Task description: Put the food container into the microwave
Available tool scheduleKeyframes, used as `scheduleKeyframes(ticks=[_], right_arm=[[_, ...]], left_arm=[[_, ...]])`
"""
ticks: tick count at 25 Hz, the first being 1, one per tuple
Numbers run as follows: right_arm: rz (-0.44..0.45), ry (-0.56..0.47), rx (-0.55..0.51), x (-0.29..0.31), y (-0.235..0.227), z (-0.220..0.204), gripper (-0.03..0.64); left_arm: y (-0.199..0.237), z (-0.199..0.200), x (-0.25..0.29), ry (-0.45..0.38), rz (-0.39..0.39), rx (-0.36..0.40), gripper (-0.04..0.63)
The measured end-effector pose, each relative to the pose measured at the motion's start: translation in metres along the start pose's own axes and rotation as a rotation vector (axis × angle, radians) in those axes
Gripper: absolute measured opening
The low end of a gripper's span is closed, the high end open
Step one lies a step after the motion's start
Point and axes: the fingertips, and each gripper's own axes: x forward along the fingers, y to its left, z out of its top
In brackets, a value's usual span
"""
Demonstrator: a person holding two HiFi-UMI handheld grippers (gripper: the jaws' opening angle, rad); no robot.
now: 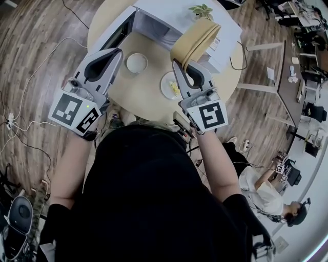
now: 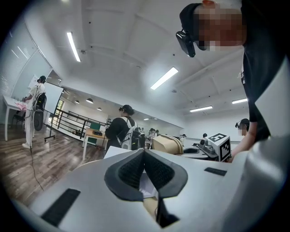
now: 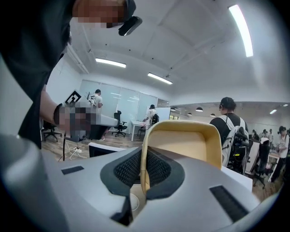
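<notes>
food container (image 1: 197, 37) hangs tilted by its rim in the clenched right gripper (image 1: 178, 64) (above the table (image 1: 138, 94)); left gripper (image 1: 117, 52) closed, empty.

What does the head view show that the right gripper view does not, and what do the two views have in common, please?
Only the head view shows the small plant on top of the microwave, the round table seen from above, and the marker cube on the right gripper. Only the right gripper view shows a ceiling light, a person with a backpack, and the pads clamped on the wall of the yellow food container. Both views show that container held in the right gripper.
</notes>
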Motion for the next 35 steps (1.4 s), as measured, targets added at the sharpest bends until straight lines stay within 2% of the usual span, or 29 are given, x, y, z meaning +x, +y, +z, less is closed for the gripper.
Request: scheduleKeyframes(ticks=[4,8,12,20,35], right_arm=[[0.056,0.013,-0.096,0.017,0.014,-0.001,0.025],[0.131,0.11,-0.223,0.027,0.026,-0.018,0.025],[0.2,0.174,-0.289,0.034,0.043,-0.031,0.025],[0.335,0.264,-0.3,0.041,0.062,-0.061,0.025],[0.477,0.446,-0.3,0.042,0.075,-0.118,0.025]], left_arm=[[0.002,-0.006,-0.001,0.01,0.011,-0.008,0.02],[0.002,-0.007,0.002,0.013,0.015,-0.01,0.02],[0.004,-0.008,0.0,0.022,0.025,-0.01,0.02],[0.005,-0.013,0.002,0.036,0.03,-0.013,0.02],[0.005,-0.02,0.011,0.056,0.028,-0.018,0.02]])
